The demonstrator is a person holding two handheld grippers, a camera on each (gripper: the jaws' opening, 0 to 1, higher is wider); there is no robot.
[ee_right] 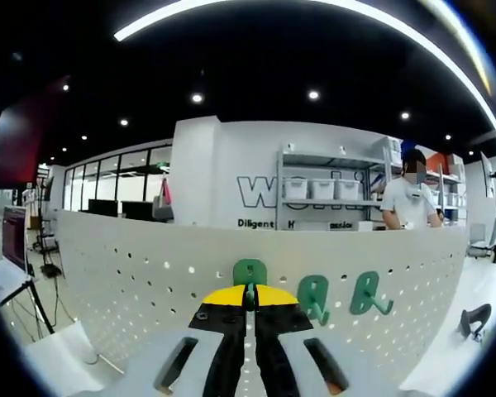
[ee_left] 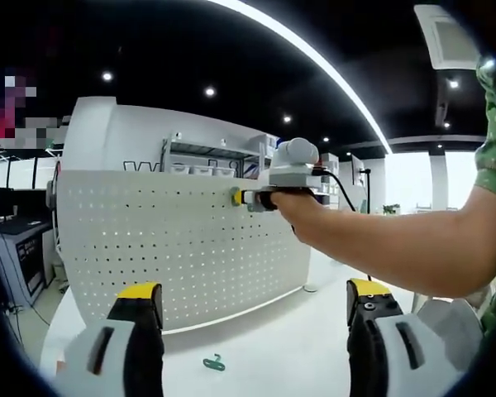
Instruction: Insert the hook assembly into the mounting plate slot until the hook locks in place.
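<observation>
The task's piece is a small green plastic hook [ee_right: 250, 273], rounded at the top with an oval opening in it, its lower part pinched between the closed yellow-tipped jaws of the right gripper [ee_right: 249, 299]. In the right gripper view it sits against the face of the white pegboard [ee_right: 124, 273], just under the board's top edge and about midway along it. Whether it is seated in the holes cannot be told. Two more green hooks hang on the board toward its right end: the nearer hook [ee_right: 316, 298] just beside the held one and the farther hook [ee_right: 369, 294] a little beyond, both with a curved prong pointing out and down. A dark hook [ee_right: 474, 320] lies on the white desk [ee_right: 446, 364] near the board's right end. In the left gripper view the same board [ee_left: 190, 248] stands upright on the desk [ee_left: 264, 339], its face covered with rows of small round holes. A person's hand [ee_left: 293, 205] and bare forearm reach in from the right, and the right gripper [ee_left: 246, 197] meets the board at its top edge. The left gripper [ee_left: 255, 299] hangs above the desk with jaws wide apart, holding nothing. A spare green hook [ee_left: 214, 362] lies flat on the desk in front of the board's bottom edge. On the back wall, large dark letters read "W" and "o" before shelving covers the rest; smaller print below starts "Diligent", and the rest is not legible. A person [ee_right: 409, 198] in a white shirt stands by the shelves [ee_right: 331, 194], which hold white bins.
</observation>
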